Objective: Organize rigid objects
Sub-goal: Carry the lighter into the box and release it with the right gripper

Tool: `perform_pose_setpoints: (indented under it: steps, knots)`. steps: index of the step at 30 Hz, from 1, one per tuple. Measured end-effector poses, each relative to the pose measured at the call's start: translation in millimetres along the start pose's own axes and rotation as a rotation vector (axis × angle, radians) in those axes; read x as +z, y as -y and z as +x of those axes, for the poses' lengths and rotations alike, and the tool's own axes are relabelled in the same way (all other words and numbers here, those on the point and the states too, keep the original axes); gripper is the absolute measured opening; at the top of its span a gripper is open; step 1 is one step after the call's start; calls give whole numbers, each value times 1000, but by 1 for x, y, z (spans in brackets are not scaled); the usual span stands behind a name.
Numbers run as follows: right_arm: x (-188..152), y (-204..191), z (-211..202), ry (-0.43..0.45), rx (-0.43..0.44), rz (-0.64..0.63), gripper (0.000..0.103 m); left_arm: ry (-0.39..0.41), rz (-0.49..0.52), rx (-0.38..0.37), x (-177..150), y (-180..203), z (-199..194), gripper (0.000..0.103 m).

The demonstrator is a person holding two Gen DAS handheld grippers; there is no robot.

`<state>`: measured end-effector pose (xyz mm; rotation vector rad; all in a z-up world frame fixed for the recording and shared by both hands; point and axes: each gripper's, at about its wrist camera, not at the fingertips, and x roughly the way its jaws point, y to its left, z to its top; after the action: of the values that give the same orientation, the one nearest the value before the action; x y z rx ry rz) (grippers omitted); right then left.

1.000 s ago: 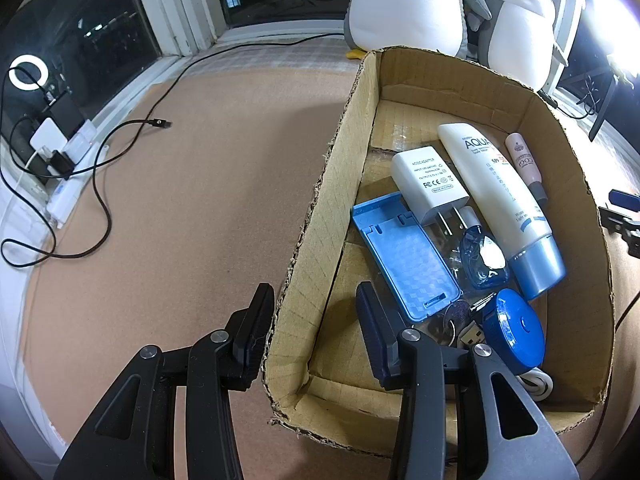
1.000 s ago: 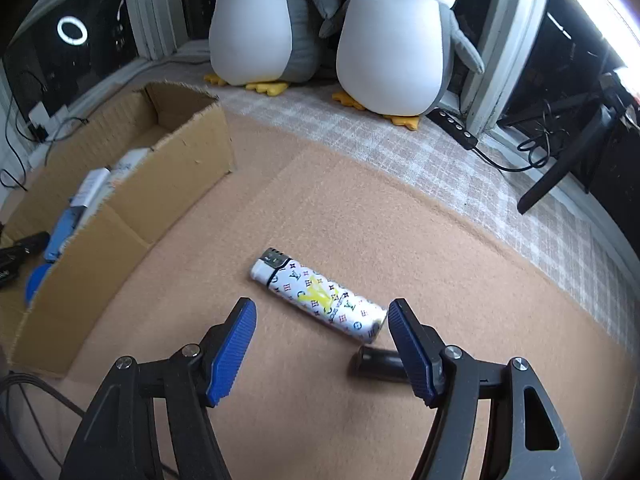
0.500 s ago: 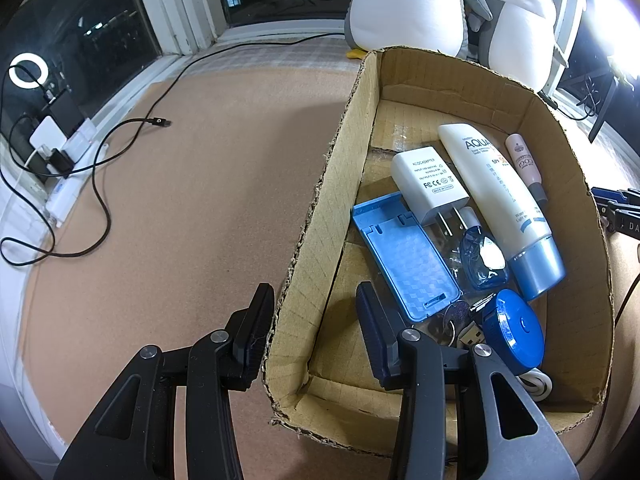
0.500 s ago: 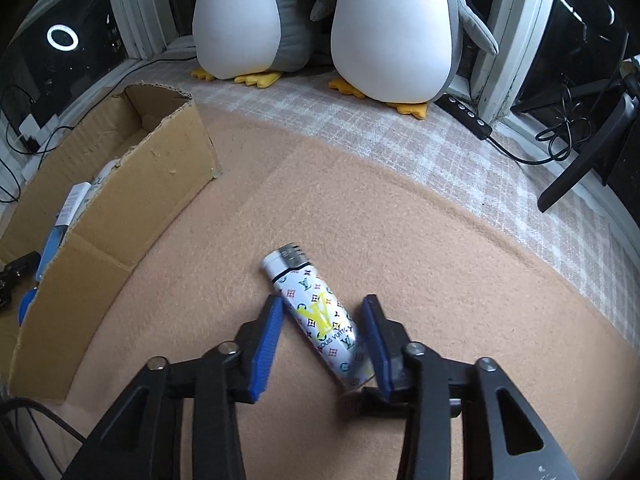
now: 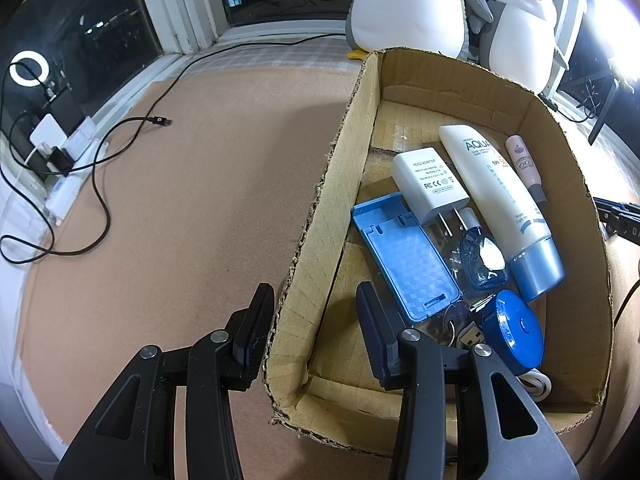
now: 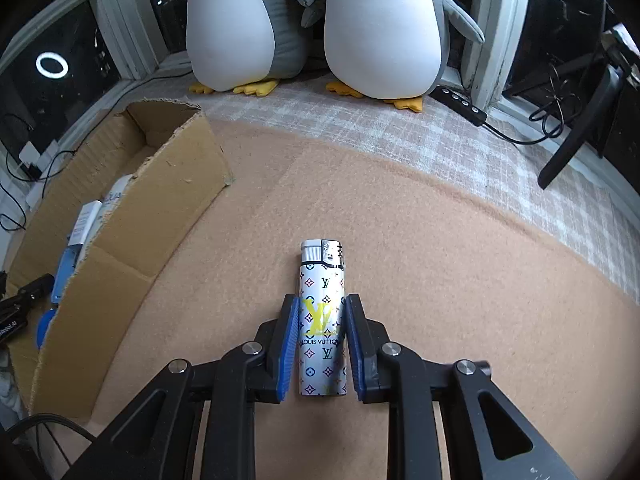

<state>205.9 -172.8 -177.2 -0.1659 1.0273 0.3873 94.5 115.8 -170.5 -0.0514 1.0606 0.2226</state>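
Observation:
A silver patterned lighter (image 6: 322,320) lies on the tan mat, pointing away from me. My right gripper (image 6: 322,312) is shut on its lower half, blue pads against both sides. The cardboard box (image 6: 132,216) stands to its left. In the left wrist view my left gripper (image 5: 314,312) straddles the box's left wall (image 5: 320,216), one finger outside, one inside, jaws apart and not pressing it. Inside lie a white charger (image 5: 428,184), a white tube (image 5: 500,200), a blue case (image 5: 408,256), a blue round tape (image 5: 516,332) and a pink tube (image 5: 524,168).
Two plush penguins (image 6: 312,24) stand at the back by the window. A black cable (image 5: 100,176) and a power strip (image 5: 60,160) lie left of the box. A black stand (image 6: 576,128) and a cable remote (image 6: 460,104) are at the right.
My right gripper moved onto the lighter and closed on it; the lighter turned from lying crosswise to pointing straight away. The left gripper and the box stayed still.

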Motion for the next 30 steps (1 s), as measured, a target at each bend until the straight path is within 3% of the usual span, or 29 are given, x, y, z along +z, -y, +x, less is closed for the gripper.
perform_pose_setpoints:
  steps: [12, 22, 30]
  knots:
    - [-3, -23, -42, 83, 55, 33, 21, 0, 0, 0, 0, 0, 0, 42]
    - [22, -64, -74, 158, 105, -30, 21, 0, -2, -3, 0, 0, 0, 41]
    - [41, -87, -72, 171, 111, -74, 21, 0, -6, -9, 3, 1, 0, 41]
